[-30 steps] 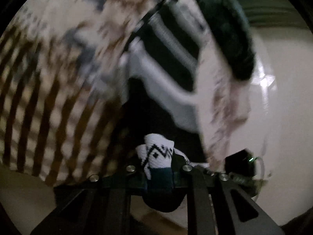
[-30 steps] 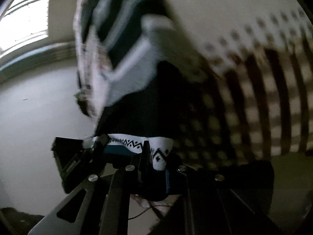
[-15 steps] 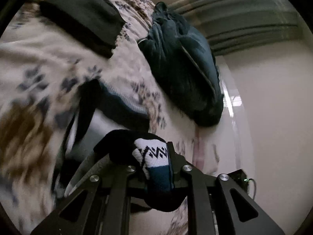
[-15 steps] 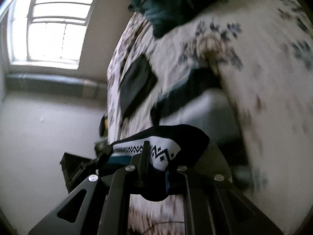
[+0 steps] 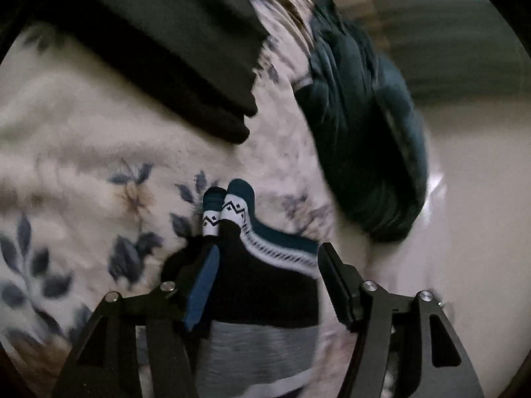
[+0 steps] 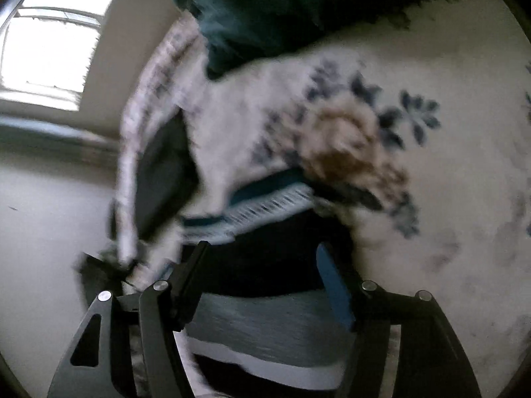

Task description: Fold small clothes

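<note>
On the floral blanket (image 5: pixel 83 152) of the bed, toward its left, a folded black garment (image 5: pixel 172 43) lies flat – no label or writing readable on it. Next comes the patterned sweater (image 5: pixel 265 285), black with a white zigzag band, teal trim and a grey panel, lying on the blanket between the fingers of the left gripper (image 5: pixel 265 265); its jaws have just been opening and stand apart, one cuff bunched against the left pad. The right gripper (image 6: pixel 262 272) – jaws likewise just opened – straddles the same sweater (image 6: pixel 265 325) without pressing it. A dark teal heap of clothes (image 5: pixel 365 139) lies at the bed's right edge.
</note>
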`<state>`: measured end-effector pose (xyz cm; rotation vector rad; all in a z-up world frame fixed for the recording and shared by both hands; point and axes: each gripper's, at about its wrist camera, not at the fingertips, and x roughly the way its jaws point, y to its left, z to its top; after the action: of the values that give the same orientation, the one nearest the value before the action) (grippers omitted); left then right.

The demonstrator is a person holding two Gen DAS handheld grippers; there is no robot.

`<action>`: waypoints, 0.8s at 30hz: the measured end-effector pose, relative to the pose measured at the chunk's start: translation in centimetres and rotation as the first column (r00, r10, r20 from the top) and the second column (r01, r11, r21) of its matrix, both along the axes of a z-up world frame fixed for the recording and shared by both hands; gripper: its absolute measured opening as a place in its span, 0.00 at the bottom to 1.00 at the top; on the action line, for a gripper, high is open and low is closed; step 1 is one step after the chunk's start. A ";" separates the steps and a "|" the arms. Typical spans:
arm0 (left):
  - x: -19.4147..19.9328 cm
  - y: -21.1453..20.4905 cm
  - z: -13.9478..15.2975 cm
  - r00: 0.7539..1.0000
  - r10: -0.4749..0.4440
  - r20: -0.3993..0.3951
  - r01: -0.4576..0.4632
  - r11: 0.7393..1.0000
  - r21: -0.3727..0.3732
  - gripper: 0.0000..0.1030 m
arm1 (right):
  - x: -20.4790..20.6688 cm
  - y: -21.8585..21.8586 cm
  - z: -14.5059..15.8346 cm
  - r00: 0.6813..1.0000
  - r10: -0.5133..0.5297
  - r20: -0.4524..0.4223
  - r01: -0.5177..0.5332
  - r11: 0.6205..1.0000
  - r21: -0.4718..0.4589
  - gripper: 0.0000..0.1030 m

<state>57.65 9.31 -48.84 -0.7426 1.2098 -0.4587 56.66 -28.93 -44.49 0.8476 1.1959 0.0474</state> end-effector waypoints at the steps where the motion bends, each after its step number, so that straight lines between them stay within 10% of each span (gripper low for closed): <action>1: 0.6 -0.8 -0.4 1.000 -0.031 0.003 0.031 0.998 0.056 0.58 | 0.3 0.2 -0.8 1.000 0.012 -0.011 -0.012 1.000 -0.016 0.65; 5: 3.0 -4.2 -2.5 0.986 -0.168 -0.001 0.163 0.954 0.253 0.53 | 1.8 0.5 -4.2 0.997 0.028 -0.072 -0.032 0.998 -0.049 0.61; 6: 3.3 -4.8 -2.7 0.981 -0.194 0.011 0.183 0.939 0.291 0.44 | 2.2 0.7 -4.8 0.997 0.031 -0.071 -0.033 0.999 -0.037 0.27; 7: 3.5 -5.3 -2.9 0.976 -0.216 0.029 0.196 0.928 0.318 0.13 | 2.5 0.8 -5.0 0.997 0.033 -0.071 -0.035 0.999 -0.035 0.09; 8: 3.8 -5.4 -3.3 0.974 -0.223 0.028 0.200 0.916 0.348 0.09 | 2.6 0.9 -5.1 0.997 0.021 -0.068 -0.025 0.998 -0.052 0.09; 14: 5.0 -4.1 -6.1 0.980 -0.167 -0.104 0.190 0.939 0.286 0.25 | 3.7 0.6 -5.5 0.988 0.093 -0.125 -0.105 0.990 -0.094 0.10; 17: 2.8 -2.7 -2.8 0.990 -0.136 -0.038 0.141 0.966 0.217 0.60 | 3.6 -0.5 -4.1 0.982 0.140 -0.125 -0.147 0.988 -0.041 0.29; 19: 0.1 -1.7 -0.9 0.992 -0.124 0.012 0.120 0.974 0.190 0.80 | 2.6 -1.6 -2.5 0.981 0.171 -0.096 -0.176 0.983 -0.045 0.67; 21: -3.5 -0.3 -0.5 0.997 -0.077 -0.003 0.076 0.979 0.188 0.81 | 1.5 -2.7 -1.9 0.975 0.208 -0.079 -0.210 0.978 -0.014 0.86; 24: -10.6 2.5 -1.9 0.991 0.085 -0.106 -0.073 0.992 0.105 0.81 | 0.0 -4.1 -2.7 0.958 0.259 -0.125 -0.259 0.966 0.014 0.89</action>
<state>47.02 11.83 -50.77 -0.7334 1.2921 -0.2917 56.68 -33.00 -47.19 0.6951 1.4209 0.2091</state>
